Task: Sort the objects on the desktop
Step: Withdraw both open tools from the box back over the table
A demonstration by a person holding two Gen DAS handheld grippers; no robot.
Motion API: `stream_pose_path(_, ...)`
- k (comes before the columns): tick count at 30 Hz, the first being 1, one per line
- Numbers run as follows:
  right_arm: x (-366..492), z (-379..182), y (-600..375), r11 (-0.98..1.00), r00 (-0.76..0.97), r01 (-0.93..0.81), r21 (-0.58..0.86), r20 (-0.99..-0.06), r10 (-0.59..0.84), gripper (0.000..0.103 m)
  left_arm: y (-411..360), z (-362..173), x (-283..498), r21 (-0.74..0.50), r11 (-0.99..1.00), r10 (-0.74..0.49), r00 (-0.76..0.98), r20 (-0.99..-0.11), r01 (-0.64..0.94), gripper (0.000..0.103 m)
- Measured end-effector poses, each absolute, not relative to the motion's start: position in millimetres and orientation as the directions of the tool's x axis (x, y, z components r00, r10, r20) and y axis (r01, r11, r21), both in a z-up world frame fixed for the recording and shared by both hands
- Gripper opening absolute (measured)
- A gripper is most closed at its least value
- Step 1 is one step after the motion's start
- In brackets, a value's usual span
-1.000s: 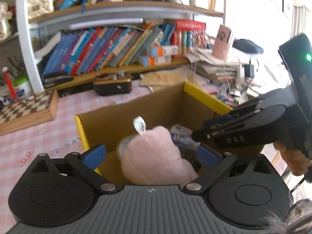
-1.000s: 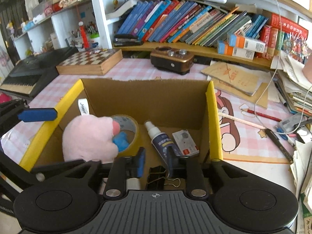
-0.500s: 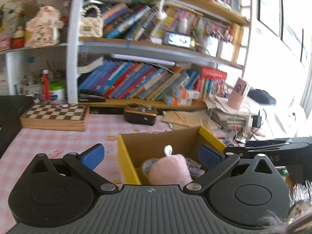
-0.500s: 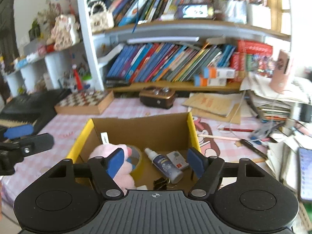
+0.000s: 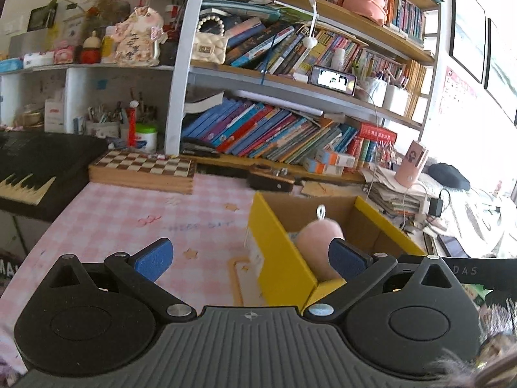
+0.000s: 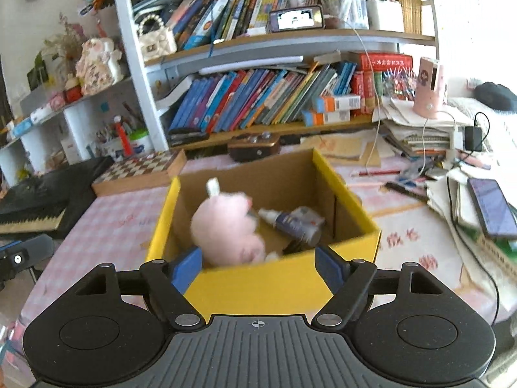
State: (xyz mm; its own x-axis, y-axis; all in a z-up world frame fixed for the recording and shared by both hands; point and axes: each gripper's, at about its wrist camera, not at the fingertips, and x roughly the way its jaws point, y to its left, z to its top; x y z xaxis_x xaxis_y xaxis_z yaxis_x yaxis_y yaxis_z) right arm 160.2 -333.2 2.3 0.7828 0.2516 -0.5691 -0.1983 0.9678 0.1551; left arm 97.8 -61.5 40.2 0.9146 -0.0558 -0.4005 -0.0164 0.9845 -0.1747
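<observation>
Two grippers are up and I read both as spread wide, with nothing between the pads. My left gripper hangs above the pink checked tablecloth, and the yellow-edged cardboard box sits ahead of it and to the right, its near corner falling inside the gap between the jaws. The pink plush toy pokes above the box wall just beside my right-hand pad, though I cannot tell whether they touch.

My right gripper faces the same box head on; the yellow front wall fills the space between the jaws, and both blue pads sit close against the front wall's upper corners. Beyond the pads, inside the box, the plush toy lies toward the left, blurred, and a spray bottle lies on its side to the right of it. Ahead of the box and left, a chessboard case rests against the bookshelf.
</observation>
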Motion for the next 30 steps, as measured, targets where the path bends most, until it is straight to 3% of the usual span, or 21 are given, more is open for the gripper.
stream_pose_path(14,68.0,-17.1,-291.2,0.969,0.756,-0.219,0.114,-0.608,0.242,0.083,-39.1,14.5,14.4,-0.177,0.984,-0.055,0.888,-0.457,-0.030,0.103)
stream_pose_path(30,17.0,-26.4,-266.8,0.969,0.736,-0.233,0.084,-0.636,0.232,0.088,-27.3,-1.6,-26.2,-0.151,0.987,-0.038,0.831,-0.555,-0.056,0.103)
